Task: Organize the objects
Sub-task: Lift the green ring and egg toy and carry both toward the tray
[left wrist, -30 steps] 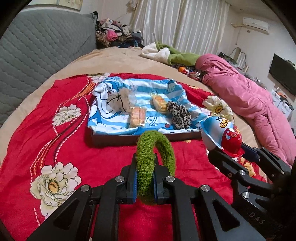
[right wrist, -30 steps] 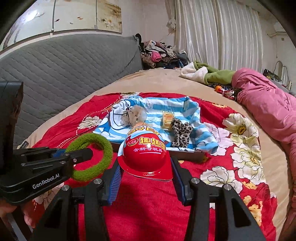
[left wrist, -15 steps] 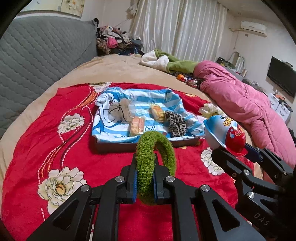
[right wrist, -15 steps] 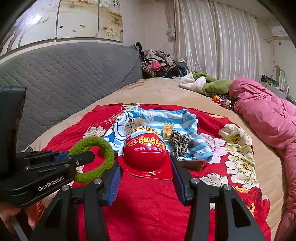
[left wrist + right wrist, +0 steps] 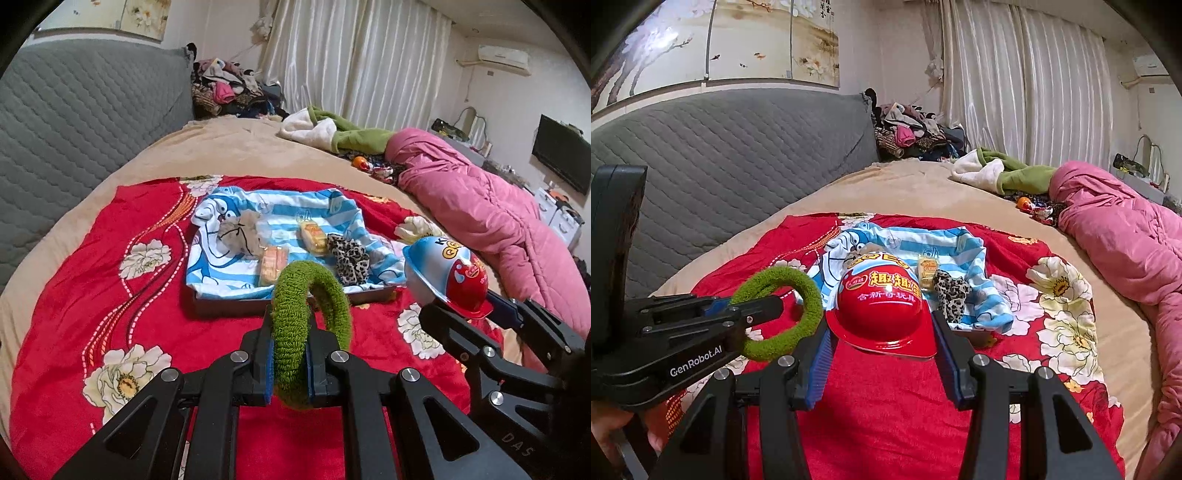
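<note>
**Both hands loaded, tray waiting**

The left gripper [image 5: 290, 363] is pinching a green ring [image 5: 308, 317] at lower centre; the right gripper [image 5: 882, 356] is clamping a red toy helmet [image 5: 881, 314]. Beyond, mid-frame, the tray [image 5: 236, 304] is already holding several small things. These two look left to place.

In your right wrist view, the red toy helmet [image 5: 882, 314] at centre frame hides the near part of the tray's striped cloth [image 5: 905, 243] and whatever lies there. The pile of clothes [image 5: 908, 133] at upper centre is too small to sort, perhaps mixed garments. The pink quilt [image 5: 1126, 251] runs off the right edge.
</note>
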The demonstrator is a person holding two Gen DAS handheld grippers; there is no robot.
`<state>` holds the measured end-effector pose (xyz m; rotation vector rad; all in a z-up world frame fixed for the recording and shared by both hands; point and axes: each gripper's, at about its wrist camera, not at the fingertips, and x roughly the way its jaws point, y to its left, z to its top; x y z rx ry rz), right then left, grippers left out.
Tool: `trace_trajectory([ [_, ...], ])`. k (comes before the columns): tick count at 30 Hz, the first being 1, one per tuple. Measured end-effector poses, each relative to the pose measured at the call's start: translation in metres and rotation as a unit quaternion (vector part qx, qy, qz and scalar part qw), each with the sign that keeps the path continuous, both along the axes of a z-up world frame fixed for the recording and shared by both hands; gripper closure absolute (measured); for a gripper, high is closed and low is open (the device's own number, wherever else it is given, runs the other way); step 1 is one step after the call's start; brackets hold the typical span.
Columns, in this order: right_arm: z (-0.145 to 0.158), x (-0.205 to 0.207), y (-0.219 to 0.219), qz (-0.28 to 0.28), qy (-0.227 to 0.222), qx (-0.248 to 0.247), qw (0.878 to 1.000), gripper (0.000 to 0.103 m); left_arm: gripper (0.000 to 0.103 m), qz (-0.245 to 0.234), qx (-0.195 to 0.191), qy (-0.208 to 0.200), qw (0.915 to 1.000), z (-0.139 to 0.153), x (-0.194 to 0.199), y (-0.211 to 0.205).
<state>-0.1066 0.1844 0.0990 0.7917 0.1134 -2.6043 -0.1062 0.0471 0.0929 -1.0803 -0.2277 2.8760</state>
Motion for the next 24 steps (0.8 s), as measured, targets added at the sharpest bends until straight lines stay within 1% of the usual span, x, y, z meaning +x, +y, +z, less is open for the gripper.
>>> trace_trajectory([
  [14, 0.02, -0.01, -0.007, 0.006, 0.016, -0.006, 1.0, 0.053, 0.091, 0.007, -0.004, 0.011, 0.9999, 0.017, -0.011, -0.008],
  [24, 0.032, -0.03, -0.008, 0.004, 0.023, -0.007, 1.0, 0.053, 0.091, 0.008, -0.006, 0.017, 0.9998, 0.026, -0.035, -0.012],
])
